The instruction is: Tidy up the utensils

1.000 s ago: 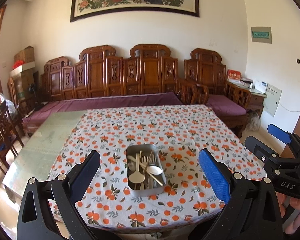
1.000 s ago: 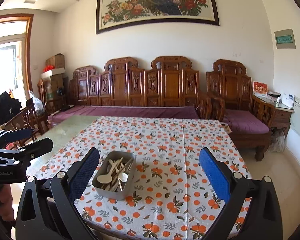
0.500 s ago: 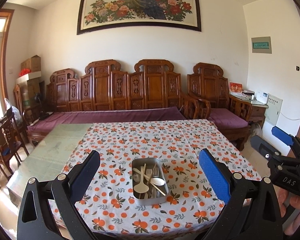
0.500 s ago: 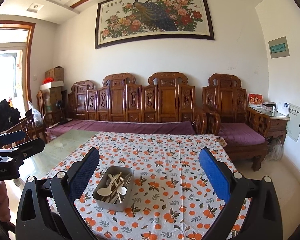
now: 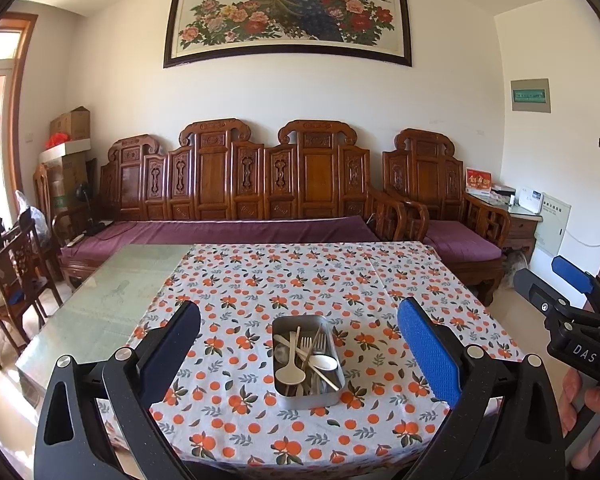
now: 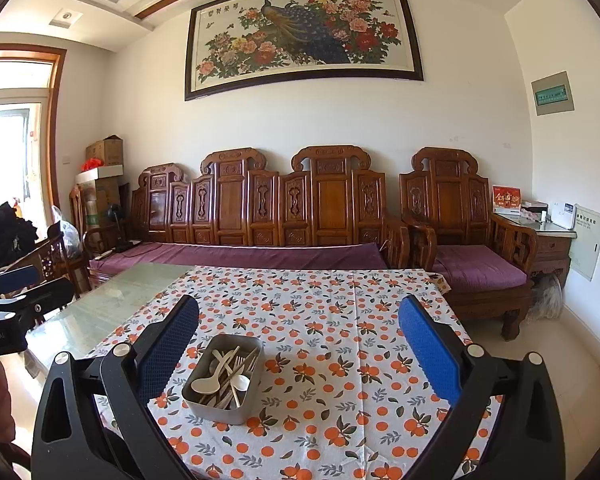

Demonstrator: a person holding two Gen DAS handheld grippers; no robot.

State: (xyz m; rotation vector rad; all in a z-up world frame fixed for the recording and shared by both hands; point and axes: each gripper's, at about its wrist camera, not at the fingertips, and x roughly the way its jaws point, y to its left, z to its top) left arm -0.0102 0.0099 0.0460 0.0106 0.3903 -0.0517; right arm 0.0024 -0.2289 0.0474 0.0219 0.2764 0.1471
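Observation:
A grey metal tin (image 5: 332,396) (image 6: 210,404) sits near the front of a table covered by a cloth printed with oranges (image 5: 320,280) (image 6: 332,320). Inside lie mixed utensils: white spoons (image 5: 290,374) (image 6: 204,384), forks (image 5: 312,346) and chopsticks. My left gripper (image 5: 298,344) is open, held above and before the tin, nothing between its blue pads. My right gripper (image 6: 298,344) is open too, with the tin low and left of its centre. Each gripper shows in the other's view, held by a hand (image 5: 592,408).
The table's left part is bare glass (image 5: 112,300) (image 6: 112,300). Behind it stand a carved wooden sofa with purple cushions (image 5: 236,232), an armchair (image 5: 448,216) and a side table (image 6: 540,232). Wooden chairs (image 5: 16,272) and boxes are at the left.
Both grippers have tilted upward and drawn back slightly, so the tin and table sit lower in view and more wall and ceiling show. Both stay open.

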